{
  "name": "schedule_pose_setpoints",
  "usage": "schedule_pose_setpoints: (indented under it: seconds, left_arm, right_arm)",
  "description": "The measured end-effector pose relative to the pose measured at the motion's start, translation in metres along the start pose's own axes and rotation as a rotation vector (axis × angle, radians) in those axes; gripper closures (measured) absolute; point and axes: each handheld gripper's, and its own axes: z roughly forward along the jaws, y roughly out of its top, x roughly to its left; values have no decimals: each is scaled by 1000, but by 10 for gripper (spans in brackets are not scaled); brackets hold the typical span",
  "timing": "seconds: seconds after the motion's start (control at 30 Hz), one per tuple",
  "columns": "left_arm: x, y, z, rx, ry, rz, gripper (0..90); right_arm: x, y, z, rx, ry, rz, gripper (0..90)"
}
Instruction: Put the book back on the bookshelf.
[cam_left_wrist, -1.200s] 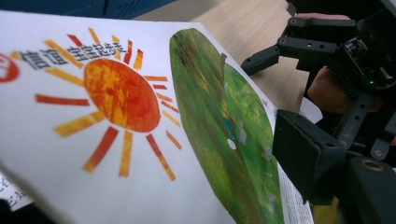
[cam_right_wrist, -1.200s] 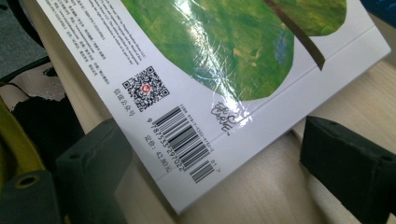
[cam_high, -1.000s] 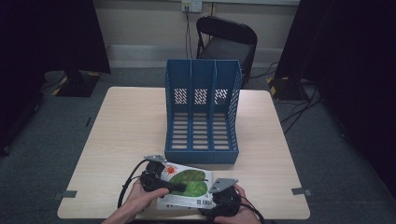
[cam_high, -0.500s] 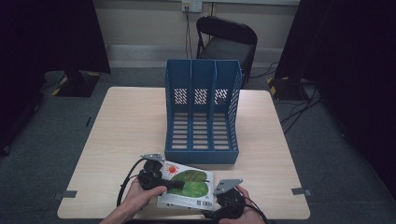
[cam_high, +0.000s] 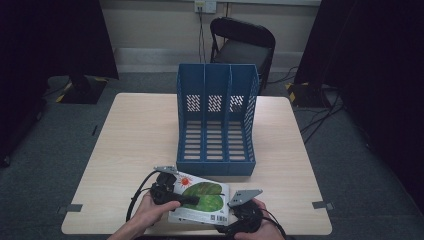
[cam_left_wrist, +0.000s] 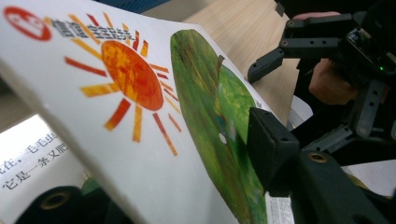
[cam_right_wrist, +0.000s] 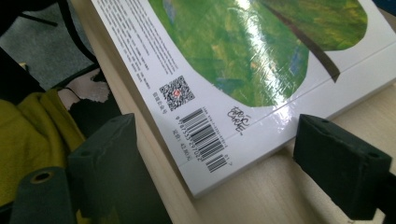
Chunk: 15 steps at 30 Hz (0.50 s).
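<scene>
Left tool (cam_high: 192, 201), right tool (cam_high: 235, 220): black, blocky jaw pads, brass screw eyelets, grey three-cornered plates, black cables.

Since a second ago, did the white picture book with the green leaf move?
Yes. The white picture book with the green leaf slid slightly toward the table's near edge, away from the blue file rack.

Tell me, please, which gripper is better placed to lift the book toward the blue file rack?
Left, probably. The left gripper is already clamped over the book, one jaw on its cover. The right gripper is open at the barcode corner, gripping nothing. The file rack stands just beyond.
</scene>
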Motion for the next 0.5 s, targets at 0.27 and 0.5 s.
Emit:
schedule_pose_setpoints:
  seconds: [0.27,0.5]
  left_arm:
    - [-10,0,-3,-33,-35,106,687]
    - [-20,-1,-4,-53,-33,212,692]
  right_arm:
    - [-13,0,-8,-37,-47,78,153]
    - [-24,0,-10,-50,-50,144,149]
